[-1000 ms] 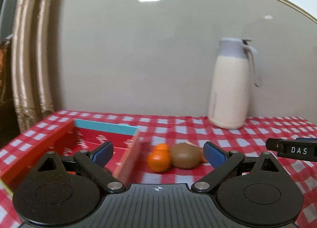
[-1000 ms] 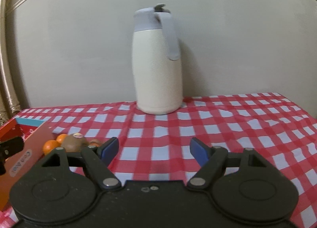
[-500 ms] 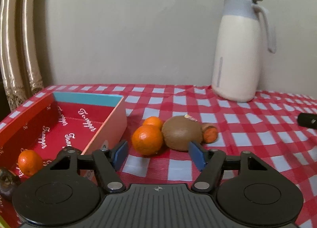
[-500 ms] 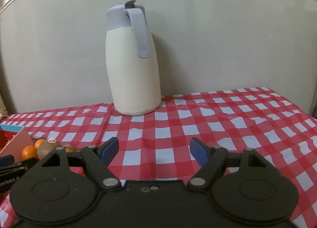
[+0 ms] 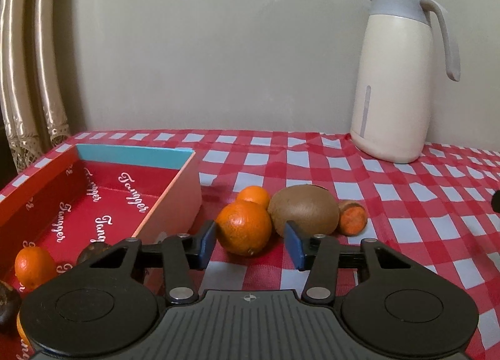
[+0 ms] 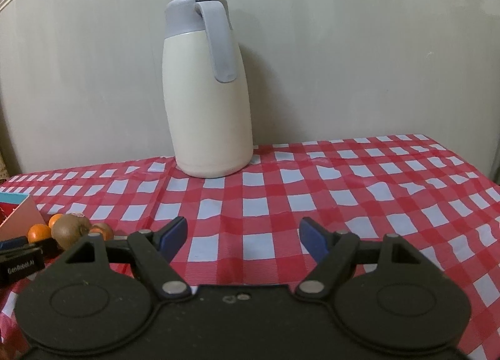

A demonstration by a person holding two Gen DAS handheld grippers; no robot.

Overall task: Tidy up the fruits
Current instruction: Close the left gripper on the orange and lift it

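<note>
My left gripper (image 5: 251, 245) is open, its blue pads on either side of a large orange (image 5: 243, 227) on the checked cloth, apart from it. Behind the orange lie a smaller orange (image 5: 253, 195), a brown kiwi (image 5: 303, 209) and a small orange-fleshed fruit piece (image 5: 352, 217). The red box (image 5: 93, 200) on the left holds a small orange (image 5: 32, 266) and dark fruits (image 5: 93, 250). My right gripper (image 6: 243, 236) is open and empty over bare cloth. The same fruits (image 6: 70, 228) show at the left of the right wrist view, beside the left gripper's body (image 6: 22, 261).
A cream thermos jug (image 5: 397, 78) with a grey lid stands at the back by the wall; it also shows in the right wrist view (image 6: 207, 94). A curtain (image 5: 28, 63) hangs at far left. The table's right edge (image 6: 468, 166) shows in the right wrist view.
My left gripper has moved forward and down to the fruit pile, so the large orange now sits between its pads. The right gripper view has shifted to the right; the jug looks closer.
</note>
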